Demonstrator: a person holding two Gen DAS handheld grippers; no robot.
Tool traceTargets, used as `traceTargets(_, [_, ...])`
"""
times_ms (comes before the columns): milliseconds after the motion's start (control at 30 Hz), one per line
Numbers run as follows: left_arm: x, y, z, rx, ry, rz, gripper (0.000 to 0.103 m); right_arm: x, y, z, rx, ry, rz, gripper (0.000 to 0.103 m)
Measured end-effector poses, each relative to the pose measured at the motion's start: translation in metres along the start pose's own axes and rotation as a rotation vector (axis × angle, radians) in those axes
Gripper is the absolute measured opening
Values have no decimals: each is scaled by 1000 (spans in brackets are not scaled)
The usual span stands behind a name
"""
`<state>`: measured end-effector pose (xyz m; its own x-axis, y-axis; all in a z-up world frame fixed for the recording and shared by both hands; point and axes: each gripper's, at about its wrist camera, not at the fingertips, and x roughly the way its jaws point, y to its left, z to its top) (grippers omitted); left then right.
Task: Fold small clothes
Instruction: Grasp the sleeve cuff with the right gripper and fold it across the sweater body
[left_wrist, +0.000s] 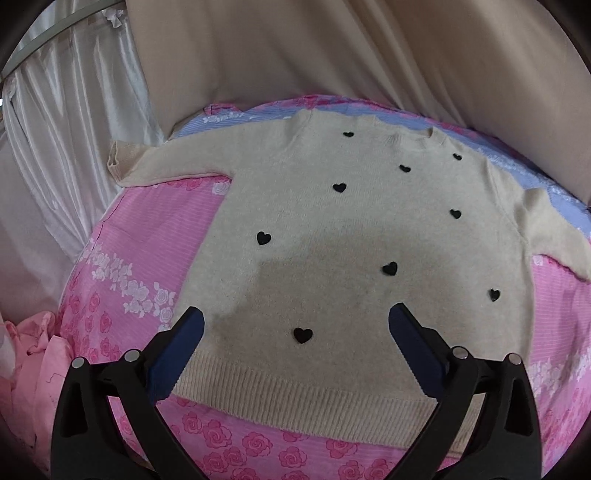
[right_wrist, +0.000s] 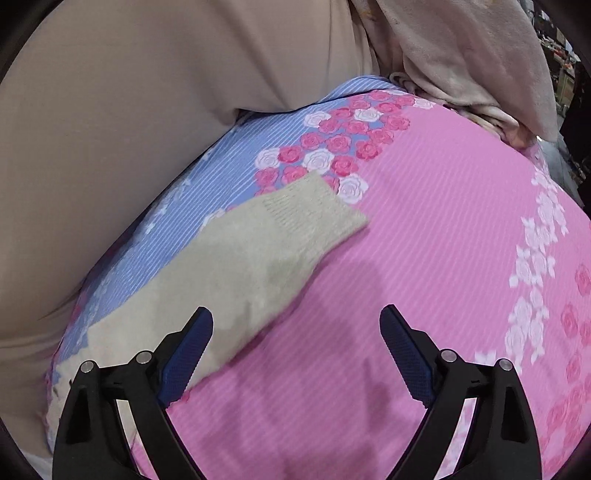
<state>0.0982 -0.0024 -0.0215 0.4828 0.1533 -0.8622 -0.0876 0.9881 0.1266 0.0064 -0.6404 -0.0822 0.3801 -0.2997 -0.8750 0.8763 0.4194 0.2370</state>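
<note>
Cream knit sweater lies flat and face up across the middle of the left wrist view, spread on a pink rose-print bedsheet. Small black hearts are scattered over its front. Ribbed hem runs along the lower part of the frame; neckline sits at upper centre right. One sleeve stretches toward the upper left, its cuff reaching the sheet's edge; the other trails off to the right edge of the frame.

Left gripper hangs above the lower body of the sweater, just over the hem. Fingers spread wide, blue pads facing each other, nothing between them. Its shadow falls on the knit between the tips.

Right wrist view: a sleeve with ribbed cuff runs diagonally from lower left to centre, lying over the boundary where the sheet's blue striped band meets the pink. Right gripper also stands wide and holds nothing; its left-of-frame finger overlaps the sleeve in the picture, contact not clear, while the other is over bare pink sheet.

Beige drape fills the upper frame in both views. White satin curtain at far left. Pale pink cloth bunched at lower left.
</note>
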Motion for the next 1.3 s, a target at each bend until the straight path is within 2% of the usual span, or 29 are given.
traceTargets(33, [4,-3,1,8,12,10,98,13,-1,10,5,12,-1,87])
traceTargets(133, [13,-9,4,30,34,33,98,38,-6,23,47,31,2,73])
traceTargets(200, [18,-12,7,39,43,44,98,58,-8,30,86,57,17,51])
traceTargets(233, [20,-13,8,43,47,46,98,64,-9,30,96,69,20,49])
traceTargets(267, [23,-14,9,46,53,48,98,65,-8,30,96,44,7,36])
traceTargets(300, [25,-15,10,48,58,48,98,64,-7,31,92,25,18,11])
traceTargets(333, [28,-16,10,51,64,47,98,67,-6,33,100,37,48,9])
traceTargets(433, [34,-17,11,54,72,40,98,48,1,35,140,-20,123,8])
traceTargets(533, [38,-16,11,45,80,25,98,6,26,41,120,-101,271,8])
traceTargets(633, [42,-13,9,28,91,2,98,-49,79,41,28,-150,466,8])
traceTargets(733, [44,-11,8,9,95,-29,98,-85,148,31,-97,-130,637,8])
traceTargets(800, [42,-8,8,-1,86,-49,98,-107,205,11,-209,-94,748,8])
traceTargets(867, [40,-4,7,-13,76,-64,98,-120,258,-15,-307,-46,834,8])
traceTargets(933, [40,5,6,-38,74,-78,98,-126,308,-44,-408,1,878,8])
traceTargets(1033, [42,22,3,-84,78,-94,98,-114,386,-103,-552,101,898,8])
traceTargets(1133, [44,40,0,-125,73,-102,98,-82,446,-165,-665,210,862,8])
traceTargets(1200, [46,53,-1,-149,70,-107,98,-57,473,-208,-724,279,797,15])
traceTargets(1300, [51,75,0,-203,65,-145,98,-3,496,-271,-828,405,601,20])
